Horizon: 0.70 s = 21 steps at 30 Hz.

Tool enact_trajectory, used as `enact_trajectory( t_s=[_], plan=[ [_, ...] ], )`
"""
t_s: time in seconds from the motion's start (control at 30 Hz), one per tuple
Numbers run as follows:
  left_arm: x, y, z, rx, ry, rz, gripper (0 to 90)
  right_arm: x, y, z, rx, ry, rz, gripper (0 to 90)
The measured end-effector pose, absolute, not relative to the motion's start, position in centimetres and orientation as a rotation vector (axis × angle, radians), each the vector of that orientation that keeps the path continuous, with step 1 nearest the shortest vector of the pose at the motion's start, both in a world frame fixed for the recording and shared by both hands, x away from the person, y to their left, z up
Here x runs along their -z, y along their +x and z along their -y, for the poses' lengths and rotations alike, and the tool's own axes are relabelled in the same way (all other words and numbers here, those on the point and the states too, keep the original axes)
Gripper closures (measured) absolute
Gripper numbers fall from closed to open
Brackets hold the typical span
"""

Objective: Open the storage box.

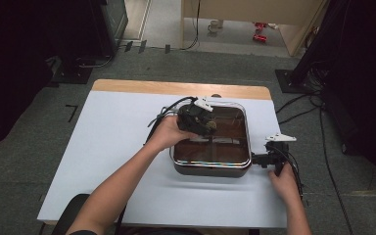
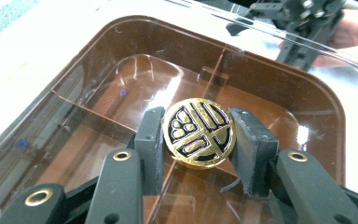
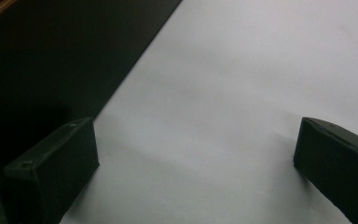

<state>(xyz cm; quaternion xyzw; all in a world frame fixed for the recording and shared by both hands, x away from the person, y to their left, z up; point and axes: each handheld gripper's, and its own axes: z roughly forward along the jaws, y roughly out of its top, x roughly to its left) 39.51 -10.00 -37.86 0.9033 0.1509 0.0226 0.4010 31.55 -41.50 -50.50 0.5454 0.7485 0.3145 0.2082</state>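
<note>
1. We see a brown square box (image 1: pixel 210 164) with inner dividers on the pale sheet that covers the table (image 1: pixel 107 147), a little right of the table's middle, with a clear lid (image 2: pixel 279 42) on top.
2. At the lid's centre sits a round gold-and-black knob (image 2: pixel 199 136), its face carrying a raised gold pattern on black.
3. Our left gripper (image 1: pixel 206 126) reaches over the box from the left, the left hand (image 1: pixel 169 132) wrapped round its body.
4. In the left gripper view its two black jaws are closed in against the knob, one pad (image 2: pixel 151 140) pressed to the knob's left edge and the other to its right edge, so the knob is clamped between them.
5. Through the clear lid we make out the brown partitions below, which split the box into compartments; what lies in them we cannot tell.
6. Our right gripper (image 1: pixel 260 159) lies low on the table just beside the box's right side, with the right hand (image 1: pixel 284 181) behind it near the table's front-right edge.
7. In the right gripper view its jaws stand wide apart with nothing between them but the pale sheet; the box's dark wall (image 3: pixel 51 60) runs along the upper left, close by the left jaw.
8. The two grippers are well apart, one over the lid and one at the box's flank.
</note>
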Motion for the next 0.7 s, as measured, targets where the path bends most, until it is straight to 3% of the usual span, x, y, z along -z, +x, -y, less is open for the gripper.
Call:
enact_trajectory(
  t_s=[0.7],
  plan=[
    [35.9,38.6,3.7,-0.094,2.232,-0.496,59.2,50.5,31.6,41.5,-0.875,1.518,-2.083,0.0]
  ],
)
